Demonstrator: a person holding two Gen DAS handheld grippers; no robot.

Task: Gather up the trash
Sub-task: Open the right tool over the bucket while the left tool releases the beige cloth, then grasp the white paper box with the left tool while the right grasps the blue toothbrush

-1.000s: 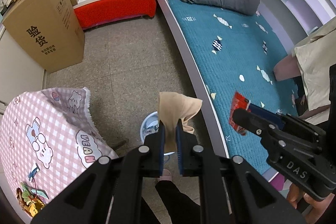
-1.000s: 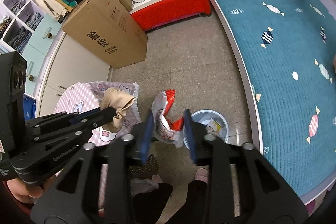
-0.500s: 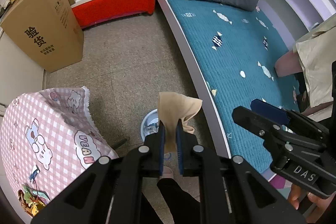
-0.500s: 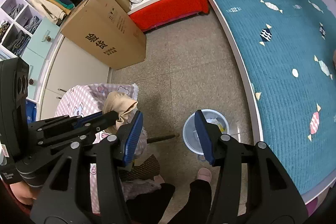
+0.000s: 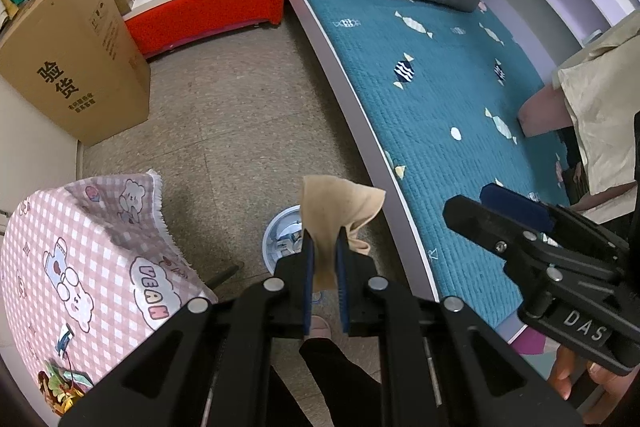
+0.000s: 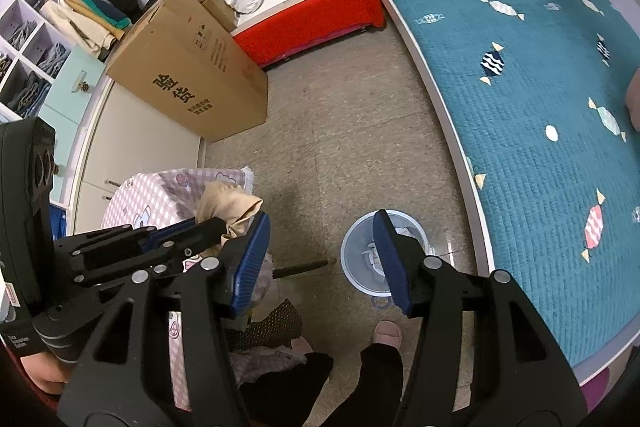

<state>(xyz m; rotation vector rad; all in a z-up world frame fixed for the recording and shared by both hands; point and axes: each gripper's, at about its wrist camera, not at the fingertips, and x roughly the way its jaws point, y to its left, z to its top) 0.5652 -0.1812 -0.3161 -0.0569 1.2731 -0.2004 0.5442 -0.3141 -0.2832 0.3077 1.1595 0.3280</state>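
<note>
My left gripper (image 5: 324, 251) is shut on a crumpled tan piece of paper (image 5: 336, 207) and holds it above a small grey waste bin (image 5: 280, 235) on the floor. The right wrist view shows the same tan piece (image 6: 228, 207) at the left gripper's tip (image 6: 218, 227), left of the bin (image 6: 360, 263). My right gripper (image 6: 321, 223) hangs over the bin with its jaws opening and nothing between them. White scraps (image 6: 404, 231) lie inside the bin. In the left wrist view the right gripper (image 5: 484, 203) reaches in from the right, over the bed's edge.
A bed with a teal quilt (image 6: 540, 87) runs along the right. A round table with a pink checked cloth (image 5: 80, 247) stands at the left. A large cardboard box (image 6: 188, 75) and a red bench (image 6: 312, 19) stand farther back. The person's legs and slipper (image 6: 386, 333) are beside the bin.
My right gripper opened and let go of the red-and-white snack wrapper, which is no longer in view. The left gripper kept its hold on the tan paper.
</note>
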